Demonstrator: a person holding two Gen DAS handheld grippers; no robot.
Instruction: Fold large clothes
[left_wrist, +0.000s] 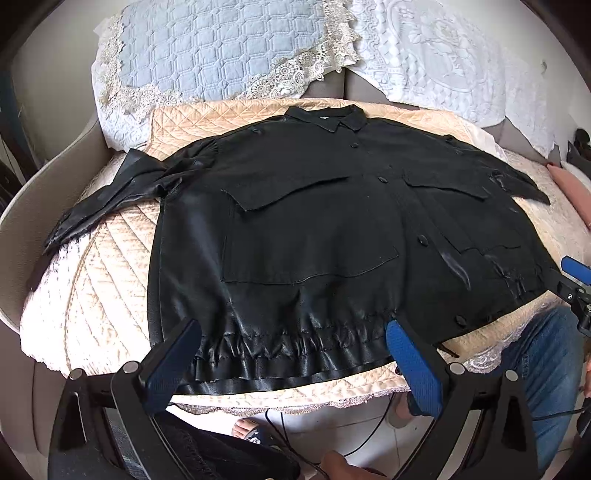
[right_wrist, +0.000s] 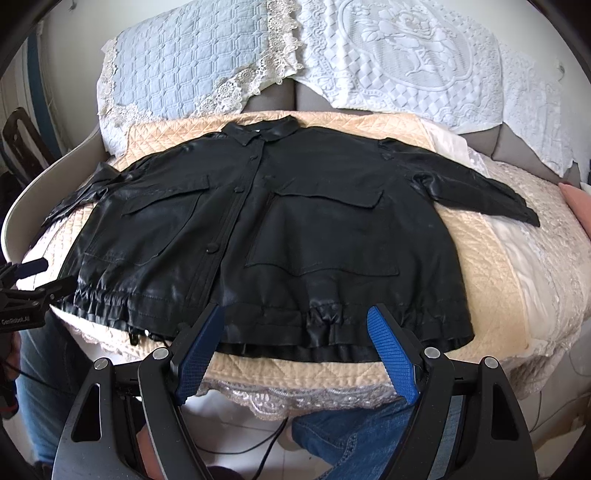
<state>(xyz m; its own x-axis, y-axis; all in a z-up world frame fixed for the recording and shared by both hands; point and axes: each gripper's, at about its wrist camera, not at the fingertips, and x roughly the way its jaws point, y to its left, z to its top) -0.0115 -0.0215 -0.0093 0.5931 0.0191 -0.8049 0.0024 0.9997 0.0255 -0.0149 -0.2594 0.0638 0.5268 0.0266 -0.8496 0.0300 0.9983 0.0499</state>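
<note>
A black shiny jacket (left_wrist: 314, 229) lies flat, front up and buttoned, on a beige quilted sofa cover (left_wrist: 110, 288), collar at the far side, both sleeves spread out. It also shows in the right wrist view (right_wrist: 280, 236). My left gripper (left_wrist: 291, 332) is open, its blue pads either side of the gathered hem on the jacket's left half, just above it. My right gripper (right_wrist: 295, 317) is open over the hem on the right half. Neither holds anything. The right gripper's tip shows at the edge of the left wrist view (left_wrist: 576, 273).
A blue quilted cushion (left_wrist: 207, 51) and a white lace cover (left_wrist: 436, 55) lean at the sofa back. A pink cushion (right_wrist: 576, 203) sits at the right. The person's jeans-clad legs (right_wrist: 351, 435) and cables (left_wrist: 280, 424) are below the sofa's front edge.
</note>
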